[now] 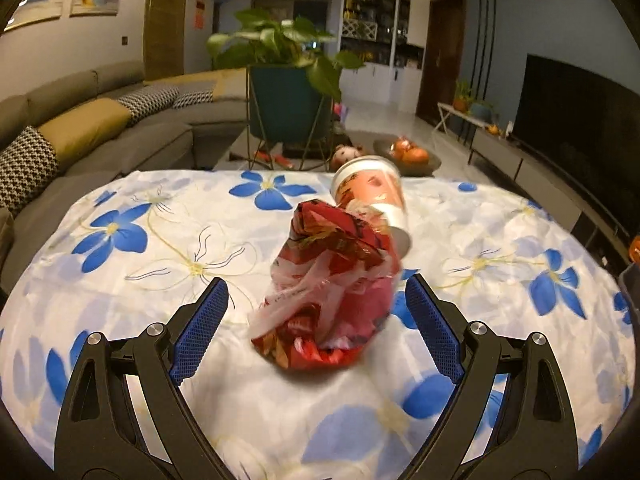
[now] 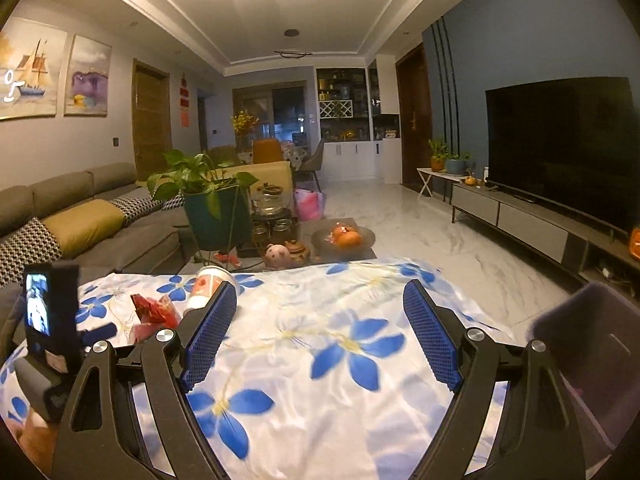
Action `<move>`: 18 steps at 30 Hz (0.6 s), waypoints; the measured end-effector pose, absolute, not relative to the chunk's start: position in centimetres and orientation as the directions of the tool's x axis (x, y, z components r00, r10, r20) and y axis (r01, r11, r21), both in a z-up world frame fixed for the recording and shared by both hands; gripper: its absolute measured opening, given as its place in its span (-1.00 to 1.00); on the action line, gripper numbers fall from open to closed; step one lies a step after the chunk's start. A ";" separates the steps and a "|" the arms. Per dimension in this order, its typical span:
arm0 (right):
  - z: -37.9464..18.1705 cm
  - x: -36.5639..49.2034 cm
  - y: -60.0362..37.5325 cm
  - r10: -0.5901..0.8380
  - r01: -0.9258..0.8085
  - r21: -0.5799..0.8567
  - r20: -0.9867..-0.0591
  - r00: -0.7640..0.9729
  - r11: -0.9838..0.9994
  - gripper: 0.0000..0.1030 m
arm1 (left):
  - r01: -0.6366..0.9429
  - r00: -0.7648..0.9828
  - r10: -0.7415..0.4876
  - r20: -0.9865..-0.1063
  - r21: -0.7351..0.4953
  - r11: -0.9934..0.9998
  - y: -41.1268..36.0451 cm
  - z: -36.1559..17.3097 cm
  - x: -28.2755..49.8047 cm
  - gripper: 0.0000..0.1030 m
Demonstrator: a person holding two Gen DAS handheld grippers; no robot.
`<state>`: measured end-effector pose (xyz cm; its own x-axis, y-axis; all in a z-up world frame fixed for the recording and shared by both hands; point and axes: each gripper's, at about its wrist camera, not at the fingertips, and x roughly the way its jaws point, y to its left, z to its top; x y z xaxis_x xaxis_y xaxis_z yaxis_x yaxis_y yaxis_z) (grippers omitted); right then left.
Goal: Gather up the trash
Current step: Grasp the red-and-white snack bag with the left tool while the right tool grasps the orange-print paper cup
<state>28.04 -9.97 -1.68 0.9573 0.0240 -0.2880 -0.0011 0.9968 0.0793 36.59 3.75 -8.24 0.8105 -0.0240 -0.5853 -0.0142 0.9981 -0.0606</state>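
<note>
Living room under warm ceiling light; a table draped in a white cloth with blue flowers [image 1: 132, 232] fills the lower half of both views. Behind it, at upper centre of the left wrist view, a potted plant [image 1: 286, 64] in a teal pot on a wire stand; a bowl of oranges [image 1: 408, 156] to its right; grey sofa [image 1: 80, 120] at left; dark television [image 2: 560, 148] at right of the right wrist view.

Left gripper [image 1: 316, 300]: jaws spread wide, holding nothing. A crumpled red wrapper [image 1: 332, 284], blurred, sits at frame centre between the blue pads, touching neither. Its long axis runs from lower left up toward the upper right.

Paper cup [image 1: 372, 192] lies on its side just behind the wrapper, apparently touching it, rim pointing to the far edge of the table, base toward the camera.

Right gripper [image 2: 320, 300]: jaws wide apart, empty, over bare cloth. A dark bin [image 2: 592, 344] stands at the right edge. In this view the wrapper [image 2: 154, 312] and cup [image 2: 208, 284] appear at left, partly hidden by the left finger.
</note>
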 end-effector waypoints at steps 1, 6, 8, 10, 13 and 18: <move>-1.7 28.9 -9.5 0.034 -0.011 0.079 -0.293 0.956 0.997 0.61 | -0.005 0.800 -0.038 -0.599 -0.070 0.997 4.0 -8.5 37.1 0.53; -2.5 32.3 -7.1 0.077 -0.051 0.088 -0.334 0.939 0.995 0.61 | 0.012 0.785 -0.087 -0.613 -0.126 0.992 5.3 -9.3 37.7 -0.10; -2.8 33.6 -6.1 0.090 -0.061 0.091 -0.350 0.932 0.994 0.61 | 0.018 0.787 -0.097 -0.610 -0.135 0.991 5.7 -9.3 37.8 -0.48; -3.3 34.9 -5.1 0.111 -0.076 0.108 -0.374 0.921 0.991 0.61 | 0.023 0.787 -0.115 -0.606 -0.157 0.987 6.2 -9.3 37.7 -0.64; -4.2 36.8 -3.4 0.115 -0.080 0.102 -0.400 0.909 0.992 0.61 | -0.005 0.797 -0.098 -0.596 -0.168 0.986 7.2 -9.0 37.4 -0.72; -5.5 39.8 -0.7 0.121 -0.097 0.078 -0.439 0.890 0.992 0.61 | -0.134 0.828 0.023 -0.561 -0.159 0.978 10.2 -7.8 36.6 -0.72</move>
<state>39.83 -0.67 -5.52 0.8904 0.1212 -0.4387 -0.0967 0.9923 0.0777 36.59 10.21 -7.82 0.8276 0.0226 -0.5608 -0.1342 0.9782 -0.1586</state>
